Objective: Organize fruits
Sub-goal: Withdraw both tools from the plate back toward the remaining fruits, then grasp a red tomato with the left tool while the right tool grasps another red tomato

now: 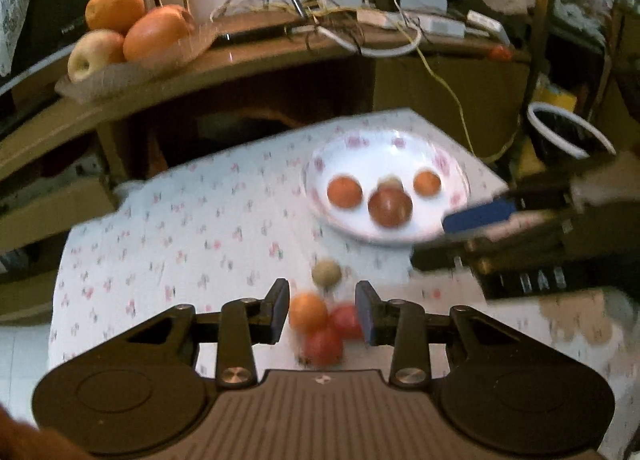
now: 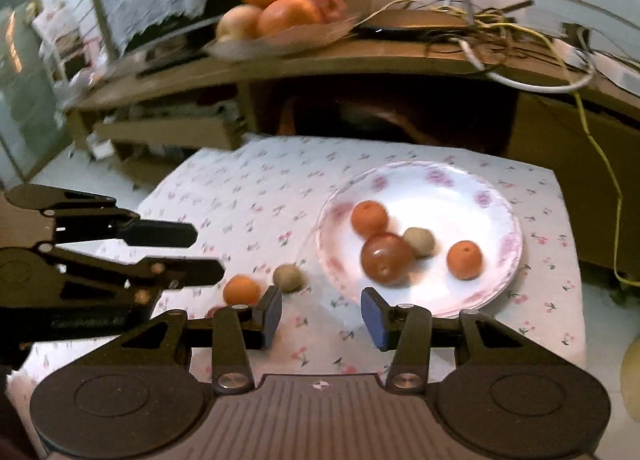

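A white floral plate [image 1: 400, 147] [image 2: 472, 195] on the flowered tablecloth holds two small oranges [image 2: 369, 217], a red tomato [image 2: 386, 258] and a brownish round fruit [image 2: 419, 240]. On the cloth lie a small orange [image 1: 307, 312] [image 2: 241, 290], two red tomatoes [image 1: 324, 346] and a brownish fruit [image 1: 327, 272] [image 2: 288, 277]. My left gripper [image 1: 322, 314] is open, its jaws either side of the loose orange and tomatoes. My right gripper [image 2: 322, 314] is open and empty above the cloth, just in front of the plate.
A wooden shelf [image 1: 248, 55] behind the table carries a tray of large oranges and apples [image 1: 120, 27] [image 2: 276, 7], cables and a lamp. A dark bowl [image 1: 568, 135] stands at the right. The table's edges drop off left and right.
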### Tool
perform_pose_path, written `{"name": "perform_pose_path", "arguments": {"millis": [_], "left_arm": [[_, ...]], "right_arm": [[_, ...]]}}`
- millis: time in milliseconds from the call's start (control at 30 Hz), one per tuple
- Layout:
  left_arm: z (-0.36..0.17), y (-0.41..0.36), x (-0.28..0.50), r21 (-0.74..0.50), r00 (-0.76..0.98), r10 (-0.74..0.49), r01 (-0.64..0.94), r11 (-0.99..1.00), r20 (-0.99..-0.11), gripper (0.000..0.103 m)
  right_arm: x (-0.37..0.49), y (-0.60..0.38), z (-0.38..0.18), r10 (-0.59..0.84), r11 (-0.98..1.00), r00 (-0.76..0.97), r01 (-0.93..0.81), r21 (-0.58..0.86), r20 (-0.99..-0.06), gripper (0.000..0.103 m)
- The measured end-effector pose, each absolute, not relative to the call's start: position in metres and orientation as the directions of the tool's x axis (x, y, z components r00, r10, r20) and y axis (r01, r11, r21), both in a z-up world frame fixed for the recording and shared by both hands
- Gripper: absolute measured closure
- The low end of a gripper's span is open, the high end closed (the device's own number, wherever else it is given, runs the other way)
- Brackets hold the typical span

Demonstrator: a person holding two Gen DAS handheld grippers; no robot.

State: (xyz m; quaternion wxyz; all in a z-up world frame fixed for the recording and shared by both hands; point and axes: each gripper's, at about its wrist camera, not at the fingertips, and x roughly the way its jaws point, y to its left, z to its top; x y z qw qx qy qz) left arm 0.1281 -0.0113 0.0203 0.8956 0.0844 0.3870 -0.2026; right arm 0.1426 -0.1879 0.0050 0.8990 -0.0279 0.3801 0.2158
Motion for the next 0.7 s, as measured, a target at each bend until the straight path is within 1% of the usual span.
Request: {"name": "perform_pose_path", "arguments": {"millis": [200, 500, 600, 633, 700], "left_arm": [[-0.008, -0.009, 0.119, 0.002, 0.565, -0.276, 0.441, 0.898, -0.777, 0.062], [-0.027, -0.019, 0.137, -0.002, 0.559, -0.275, 0.438, 0.899, -0.782, 0.062], [-0.031, -0.022, 0.136, 0.027, 0.565, -0.259, 0.447, 0.894, -0.783, 0.066], [-0.031, -0.02, 0.135, 0.027, 0.568, -0.26, 0.447, 0.894, -0.781, 0.07], [-0.029, -0.015, 0.134, 0.01, 0.565, -0.27, 0.443, 0.896, -0.779, 0.071]], "right_arm": [[0.143, -0.184, 0.0, 0.362, 0.902, 0.6, -0.417, 0.107, -0.713, 0.056], [0.146, -0.172, -0.012, 0.364, 0.887, 0.563, -0.452, 0.093, -0.742, 0.055], [0.148, -0.174, -0.014, 0.364, 0.888, 0.556, -0.45, 0.097, -0.747, 0.055], [0.148, -0.175, -0.014, 0.364, 0.888, 0.554, -0.449, 0.099, -0.749, 0.055], [0.149, -0.175, -0.015, 0.368, 0.886, 0.549, -0.452, 0.104, -0.751, 0.055]]}}
